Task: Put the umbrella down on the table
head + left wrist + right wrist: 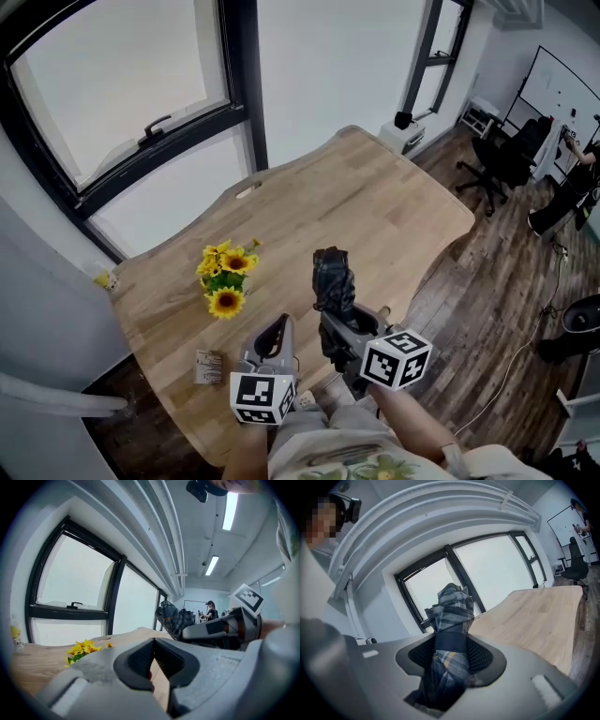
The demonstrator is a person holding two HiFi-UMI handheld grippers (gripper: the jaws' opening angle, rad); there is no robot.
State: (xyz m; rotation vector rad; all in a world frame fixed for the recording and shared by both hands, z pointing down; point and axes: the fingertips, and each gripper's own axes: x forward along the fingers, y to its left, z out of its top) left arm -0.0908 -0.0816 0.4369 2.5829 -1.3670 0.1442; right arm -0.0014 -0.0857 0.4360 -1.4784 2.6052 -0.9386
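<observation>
Right claw (337, 326) clamps the folded plaid umbrella (333, 275), upright above the counter's (375, 197) near edge. Left claw (275, 339) is closed and empty. Carrying step, probably; next, lower it, lay it flat, release.

The head camera looks down from high up at the whole table (375, 206). One small camera sits close behind the left tongs (153, 644), one behind the right tongs (451, 641). Both look low across the table toward the windows (70, 578). All three share these.
</observation>
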